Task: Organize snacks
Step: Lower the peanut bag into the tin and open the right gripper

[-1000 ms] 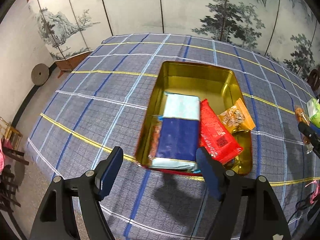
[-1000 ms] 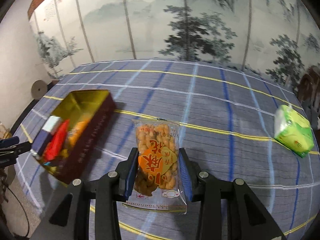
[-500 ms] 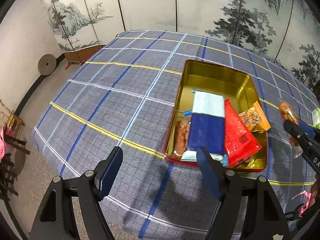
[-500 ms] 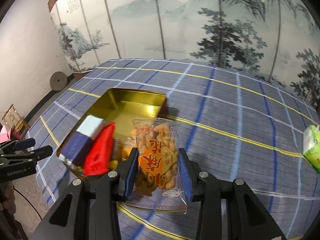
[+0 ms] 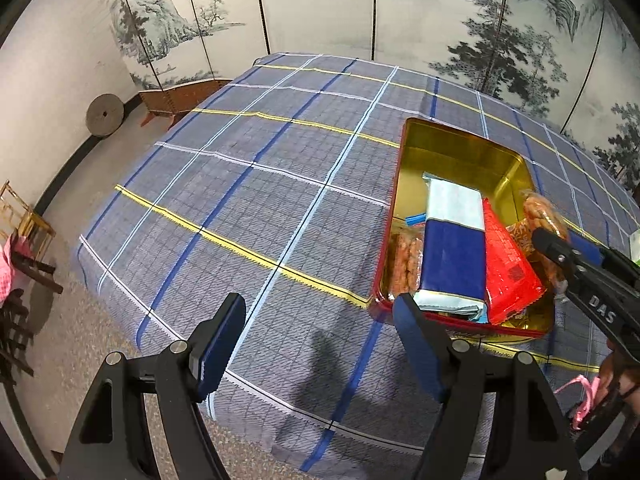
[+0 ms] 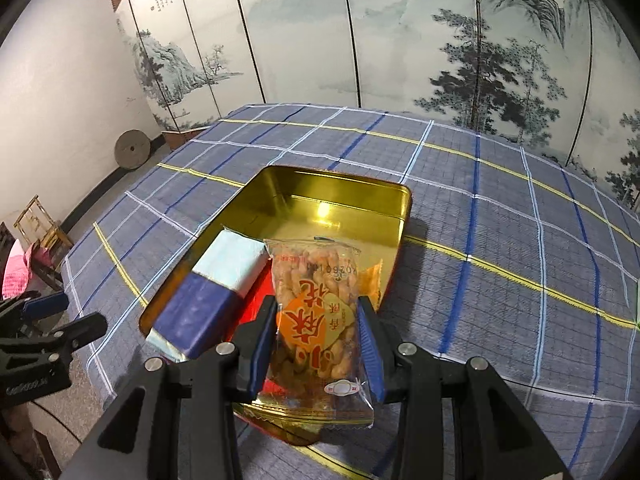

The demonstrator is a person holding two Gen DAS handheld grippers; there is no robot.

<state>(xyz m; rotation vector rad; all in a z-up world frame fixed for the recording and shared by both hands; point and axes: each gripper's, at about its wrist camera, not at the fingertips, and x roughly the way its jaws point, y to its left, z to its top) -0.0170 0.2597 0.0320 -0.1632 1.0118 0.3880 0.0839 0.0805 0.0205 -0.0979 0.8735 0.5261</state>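
Note:
A gold tin with a red rim (image 5: 452, 148) (image 6: 320, 184) sits on the plaid tablecloth. In it lie a blue and pale-blue packet (image 5: 452, 256) (image 6: 212, 296), a red packet (image 5: 508, 268), an orange packet (image 5: 520, 232) and a bag of fried twists (image 5: 402, 260). My right gripper (image 6: 316, 344) is shut on a clear bag of fried dough twists (image 6: 316, 300) and holds it over the tin's near end; it also shows in the left wrist view (image 5: 540, 212). My left gripper (image 5: 316, 344) is open and empty, left of the tin's near corner.
The plaid tablecloth (image 5: 260, 200) covers a large table; its left edge drops to the floor. A painted folding screen (image 6: 360, 32) stands behind. A stone wheel (image 5: 104, 114) and a wooden chair (image 5: 24, 220) are on the left. The left gripper shows in the right wrist view (image 6: 44, 328).
My right gripper has carried the twist bag left until it hangs over the tin. My left gripper has drawn back and to the left, away from the tin.

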